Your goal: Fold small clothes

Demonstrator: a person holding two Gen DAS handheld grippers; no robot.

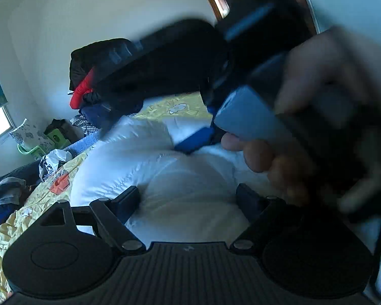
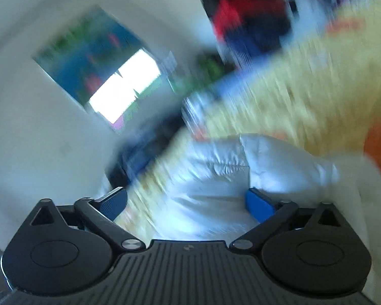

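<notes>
A white padded garment (image 1: pixel 165 172) lies bunched on a yellow patterned bedsheet (image 1: pixel 45 190). My left gripper (image 1: pixel 188 200) is open, its two dark fingers spread just above the white fabric. The right gripper (image 1: pixel 254 117), held in a hand, crosses the left wrist view at upper right, its blue fingertip (image 1: pixel 195 141) touching the garment. In the blurred right wrist view the right gripper (image 2: pixel 188 203) is open with the white garment (image 2: pixel 216 172) between and ahead of its fingers.
A pile of dark, red and blue clothes (image 1: pixel 99 81) sits at the bed's far side against the wall. A green basket (image 1: pixel 38 147) and more clothes (image 1: pixel 5 195) lie at the left. A window (image 2: pixel 124 86) is in the wall.
</notes>
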